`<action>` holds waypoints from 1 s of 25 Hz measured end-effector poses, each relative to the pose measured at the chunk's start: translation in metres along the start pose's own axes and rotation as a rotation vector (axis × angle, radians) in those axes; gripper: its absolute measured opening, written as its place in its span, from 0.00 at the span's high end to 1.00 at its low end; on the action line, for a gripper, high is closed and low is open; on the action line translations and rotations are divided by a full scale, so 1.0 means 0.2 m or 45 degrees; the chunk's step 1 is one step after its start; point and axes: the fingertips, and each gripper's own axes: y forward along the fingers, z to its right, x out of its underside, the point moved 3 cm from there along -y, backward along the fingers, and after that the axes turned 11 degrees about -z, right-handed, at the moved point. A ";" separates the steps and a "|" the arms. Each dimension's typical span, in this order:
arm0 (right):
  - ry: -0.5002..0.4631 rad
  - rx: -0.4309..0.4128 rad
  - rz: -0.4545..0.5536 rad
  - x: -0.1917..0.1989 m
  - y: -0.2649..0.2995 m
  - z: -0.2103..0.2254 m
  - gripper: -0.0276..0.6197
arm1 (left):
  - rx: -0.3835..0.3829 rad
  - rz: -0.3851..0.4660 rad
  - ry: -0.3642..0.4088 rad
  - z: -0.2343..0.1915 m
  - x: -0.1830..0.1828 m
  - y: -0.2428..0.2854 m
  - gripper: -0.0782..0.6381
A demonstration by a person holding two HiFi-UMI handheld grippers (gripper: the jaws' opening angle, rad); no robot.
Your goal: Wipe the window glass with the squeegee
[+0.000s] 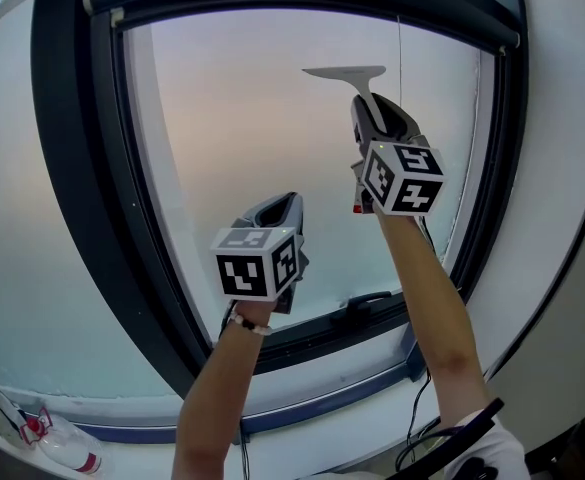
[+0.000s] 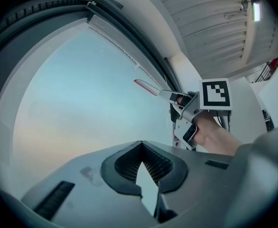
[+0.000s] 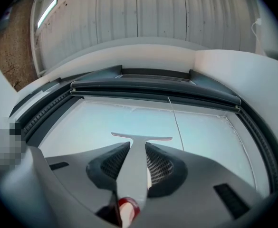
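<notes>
The squeegee (image 1: 344, 71) is grey with a short T-shaped blade, and that blade lies against the upper right part of the frosted window glass (image 1: 242, 118). My right gripper (image 1: 364, 103) is shut on its handle, which runs between the jaws in the right gripper view, squeegee (image 3: 138, 148) blade level and facing the glass (image 3: 200, 127). My left gripper (image 1: 282, 200) hangs lower and to the left, in front of the pane, shut with nothing in it. The left gripper view shows the glass (image 2: 72, 94), the squeegee (image 2: 147, 86) and the right gripper (image 2: 182, 109) off to the right.
A thick dark frame (image 1: 67, 158) rings the window. A thin cord (image 1: 400, 58) hangs down the right side of the pane. A dark handle (image 1: 369, 301) sits on the lower frame. A white and red spray bottle (image 1: 47, 430) lies on the sill at bottom left.
</notes>
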 end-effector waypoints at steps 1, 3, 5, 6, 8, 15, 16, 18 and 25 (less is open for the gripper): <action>0.002 0.000 -0.007 0.03 -0.02 0.00 0.82 | 0.002 -0.006 -0.006 0.01 0.02 0.00 0.89; 0.011 0.000 -0.023 0.09 -0.05 -0.01 0.82 | 0.008 -0.022 -0.019 0.02 0.07 0.00 0.89; 0.012 -0.002 -0.042 0.16 -0.09 -0.02 0.82 | 0.013 -0.039 -0.039 0.02 0.12 0.00 0.89; 0.010 -0.004 -0.050 0.19 -0.11 -0.03 0.82 | 0.013 -0.047 -0.049 0.02 0.15 0.00 0.89; 0.007 -0.007 -0.066 0.24 -0.14 -0.04 0.82 | 0.015 -0.062 -0.065 0.03 0.19 0.00 0.89; 0.015 -0.002 -0.132 0.45 -0.26 -0.07 0.82 | 0.024 -0.097 -0.109 0.05 0.31 0.00 0.89; 0.016 -0.002 -0.146 0.49 -0.28 -0.08 0.82 | 0.025 -0.103 -0.117 0.05 0.34 0.00 0.89; 0.015 -0.006 -0.174 0.56 -0.33 -0.09 0.82 | 0.028 -0.116 -0.133 0.06 0.38 -0.01 0.89; 0.027 -0.005 -0.249 0.80 -0.47 -0.12 0.82 | 0.038 -0.167 -0.190 0.08 0.54 0.00 0.89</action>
